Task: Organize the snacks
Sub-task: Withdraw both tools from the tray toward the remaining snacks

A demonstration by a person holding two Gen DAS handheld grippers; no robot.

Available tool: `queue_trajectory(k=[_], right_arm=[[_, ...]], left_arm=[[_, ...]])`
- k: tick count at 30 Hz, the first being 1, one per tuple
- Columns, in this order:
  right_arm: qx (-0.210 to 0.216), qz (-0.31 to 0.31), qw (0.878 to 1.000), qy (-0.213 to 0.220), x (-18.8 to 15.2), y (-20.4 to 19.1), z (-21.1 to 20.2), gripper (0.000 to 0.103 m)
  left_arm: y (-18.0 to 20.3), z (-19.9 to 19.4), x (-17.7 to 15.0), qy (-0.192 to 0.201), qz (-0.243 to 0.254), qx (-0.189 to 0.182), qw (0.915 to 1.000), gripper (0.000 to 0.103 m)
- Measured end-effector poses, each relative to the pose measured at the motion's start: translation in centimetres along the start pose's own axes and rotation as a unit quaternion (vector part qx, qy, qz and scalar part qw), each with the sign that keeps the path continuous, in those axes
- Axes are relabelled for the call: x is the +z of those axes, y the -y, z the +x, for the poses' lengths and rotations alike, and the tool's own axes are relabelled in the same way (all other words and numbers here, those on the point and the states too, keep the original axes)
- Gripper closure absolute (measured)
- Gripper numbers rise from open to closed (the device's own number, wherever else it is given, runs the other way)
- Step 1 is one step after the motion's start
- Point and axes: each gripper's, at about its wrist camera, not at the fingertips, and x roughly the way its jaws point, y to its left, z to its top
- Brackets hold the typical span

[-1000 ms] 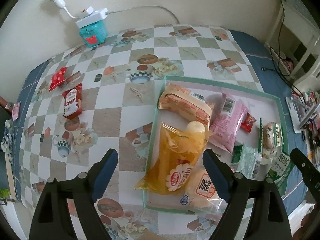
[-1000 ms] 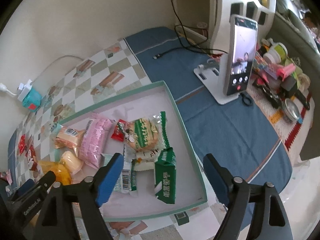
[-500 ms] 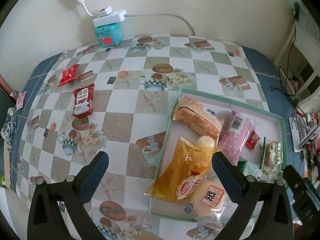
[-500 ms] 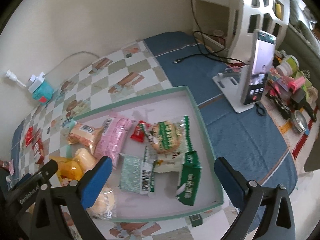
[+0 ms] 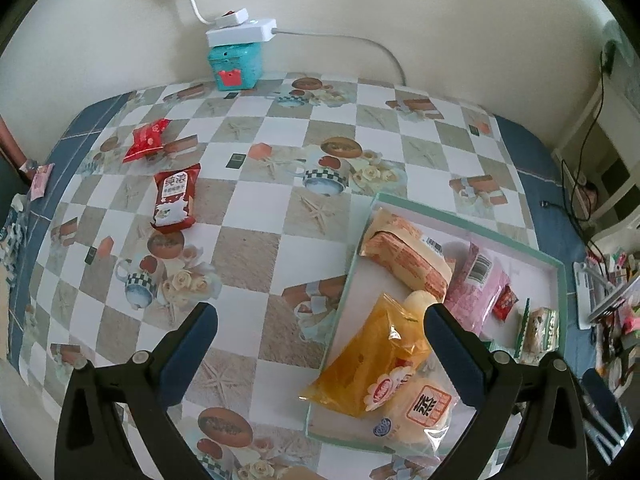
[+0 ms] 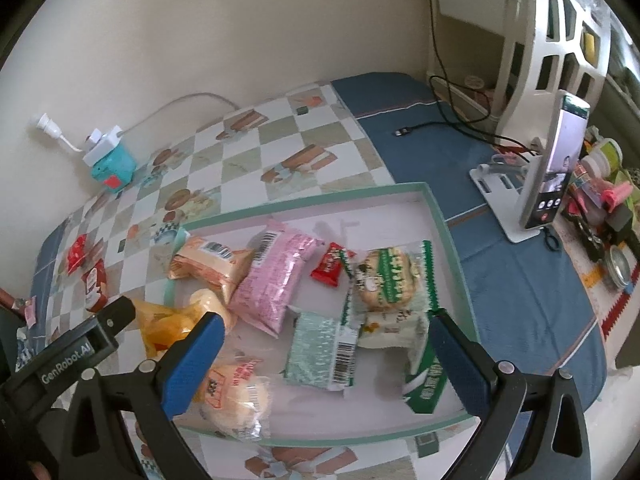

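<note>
Snacks lie mostly in the tray (image 6: 436, 216), a shallow green-rimmed box on the table (image 5: 248, 248). Contents seen from the right wrist: pink pack (image 6: 272, 280), small red packet (image 6: 330, 268), green-edged round cake (image 6: 386, 278), mint wrapper (image 6: 320, 352), green carton (image 6: 426, 376), orange-striped pack (image 6: 208, 264). The yellow bag (image 5: 376, 360) overhangs the tray's near-left rim, with a clear-wrapped bun (image 5: 420, 412) partly under it. Two items are outside the tray, on the checked cloth well to its left: a red sachet (image 5: 176, 196) and a smaller red packet (image 5: 148, 140) beyond it.

Left claw (image 5: 320, 360): released, jaws at full spread, nothing between the pads; it hangs above the table at the tray's left edge. Right claw (image 6: 324, 364): released likewise, jaws wide, above the tray's near half, touching no snack. Both jaws finished opening within the last second.

At the wall: a teal box (image 5: 236, 66) carrying a white power strip (image 5: 240, 34). Right of the tray, on the blue cloth, a phone (image 6: 554, 172) on a stand.
</note>
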Motion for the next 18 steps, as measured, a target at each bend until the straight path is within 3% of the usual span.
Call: queue_trajectory(k=[18], right_arm=[[-0.01, -0.019, 1.0, 0.006, 0.0, -4.4, 0.1, 0.0]], left_arm=[[-5.5, -0.7, 2.0, 0.016, -0.058, 0.0, 0.9982, 0.0]])
